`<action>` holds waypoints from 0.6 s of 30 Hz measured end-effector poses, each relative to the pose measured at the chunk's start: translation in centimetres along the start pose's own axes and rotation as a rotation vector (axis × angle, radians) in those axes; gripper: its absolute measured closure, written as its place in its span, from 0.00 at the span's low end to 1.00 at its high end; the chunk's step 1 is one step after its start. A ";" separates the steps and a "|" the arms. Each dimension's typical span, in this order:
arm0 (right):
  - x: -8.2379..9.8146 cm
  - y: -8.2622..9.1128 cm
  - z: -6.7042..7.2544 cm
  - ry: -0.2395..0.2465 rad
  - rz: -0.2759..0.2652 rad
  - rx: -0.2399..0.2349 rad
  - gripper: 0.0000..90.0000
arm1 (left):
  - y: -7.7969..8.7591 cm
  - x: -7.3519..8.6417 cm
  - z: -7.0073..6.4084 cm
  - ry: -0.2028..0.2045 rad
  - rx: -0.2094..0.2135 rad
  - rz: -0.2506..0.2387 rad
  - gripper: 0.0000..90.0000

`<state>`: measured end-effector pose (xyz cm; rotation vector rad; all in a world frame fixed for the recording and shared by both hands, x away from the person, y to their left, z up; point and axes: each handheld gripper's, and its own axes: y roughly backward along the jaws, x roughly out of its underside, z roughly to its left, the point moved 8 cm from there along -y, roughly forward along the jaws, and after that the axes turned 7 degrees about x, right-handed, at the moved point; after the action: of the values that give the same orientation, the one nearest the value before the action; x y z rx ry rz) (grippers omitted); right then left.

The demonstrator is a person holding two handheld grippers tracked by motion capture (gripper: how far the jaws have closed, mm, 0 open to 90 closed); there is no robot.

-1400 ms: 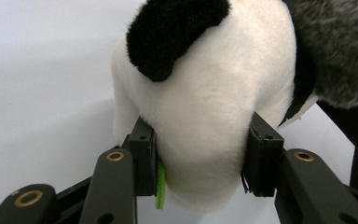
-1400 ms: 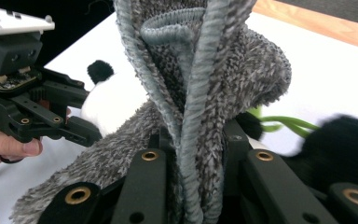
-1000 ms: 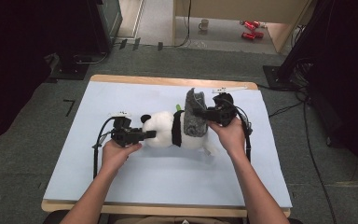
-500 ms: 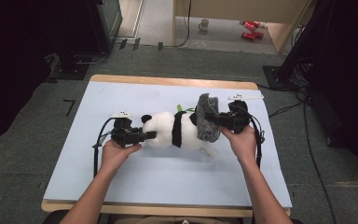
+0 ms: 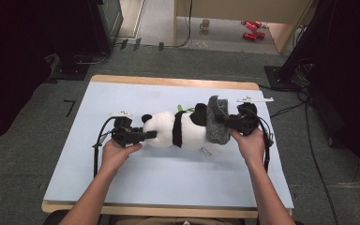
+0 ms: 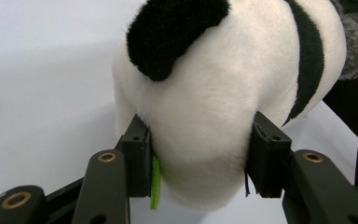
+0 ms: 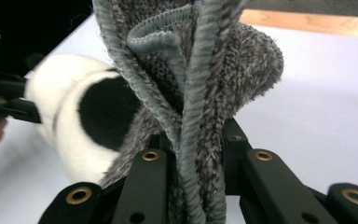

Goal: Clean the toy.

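Left gripper (image 5: 151, 135) clamps the plush panda (image 5: 178, 130), its jaws just easing wider; right gripper (image 5: 220, 120) pinches a grey cloth (image 5: 217, 123) — either could slip free

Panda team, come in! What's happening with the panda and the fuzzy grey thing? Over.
Left hand-held gripper on the panda's head end, jaws just easing wider. Right hand-held gripper clamped on grey cloth at its other end. Nothing in the way.

The panda plush toy (image 5: 178, 131) is soft, short-piled fur in matt white and black. The grey cloth (image 5: 217, 123) looks like rough, nubbly terry with a stitched hem. The table (image 5: 168, 176) has a smooth, matt pale-blue top and a bare wooden edge.
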<state>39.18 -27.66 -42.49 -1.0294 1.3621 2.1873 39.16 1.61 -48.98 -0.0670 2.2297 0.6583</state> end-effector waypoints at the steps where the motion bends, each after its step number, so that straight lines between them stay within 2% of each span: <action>1: -0.2 0.3 0.2 -0.007 -0.009 -0.011 0.86 | 0.0 0.0 0.0 0.000 0.000 0.002 0.56; 7: -0.9 1.6 2.5 0.028 -0.035 -0.071 0.86 | 0.0 -0.1 0.2 0.001 0.010 0.001 0.52; 9: -0.6 1.4 3.7 0.040 -0.017 -0.106 0.86 | 0.1 0.0 0.1 -0.004 0.014 0.002 0.51; 12: 0.2 0.8 4.6 0.067 0.021 -0.108 0.86 | 0.1 0.0 0.1 -0.011 0.016 0.002 0.48; 14: 0.7 0.1 4.7 0.071 0.034 -0.105 0.86 | 0.1 0.0 0.0 -0.020 0.017 -0.001 0.43; 18: 0.7 -0.3 4.1 0.070 0.027 -0.089 0.86 | 0.3 0.0 -0.2 -0.056 0.019 -0.020 0.34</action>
<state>37.32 -23.93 -42.15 -1.1358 1.3258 2.2696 38.99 1.78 -48.76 -0.0601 2.1787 0.6211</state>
